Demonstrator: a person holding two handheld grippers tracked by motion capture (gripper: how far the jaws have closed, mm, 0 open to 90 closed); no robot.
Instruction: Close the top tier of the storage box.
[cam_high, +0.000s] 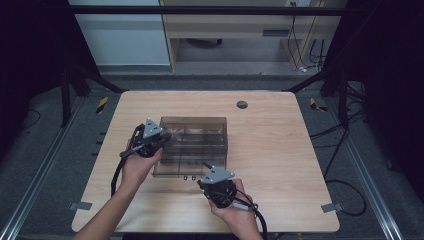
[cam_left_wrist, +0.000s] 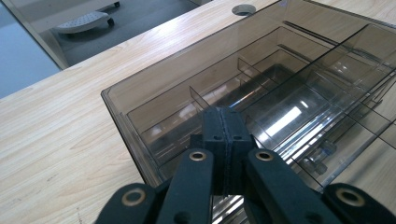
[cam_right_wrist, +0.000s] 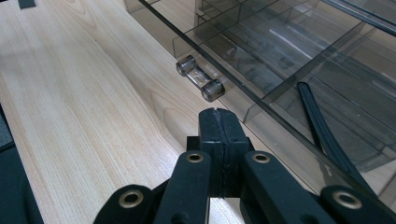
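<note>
A smoky clear box (cam_high: 192, 142) with several inner compartments lies in the middle of the wooden table (cam_high: 270, 150). My left gripper (cam_high: 166, 136) is at the box's left end, held in a hand. Its jaws are shut with nothing between them, tips (cam_left_wrist: 227, 116) just over the box's left rim (cam_left_wrist: 122, 112). My right gripper (cam_high: 205, 166) is at the box's near side, also shut and empty. Its tips (cam_right_wrist: 218, 117) sit just short of a small clear latch (cam_right_wrist: 200, 78) on the box's front wall (cam_right_wrist: 187, 44). A black strip (cam_right_wrist: 322, 130) shows across the box at the right.
A round grey cable hole (cam_high: 242, 104) sits in the table behind the box. Bare wood lies to the right of the box (cam_high: 280, 160) and in front of it. Dark frame posts (cam_high: 65, 95) and floor cables (cam_high: 345, 130) flank the table.
</note>
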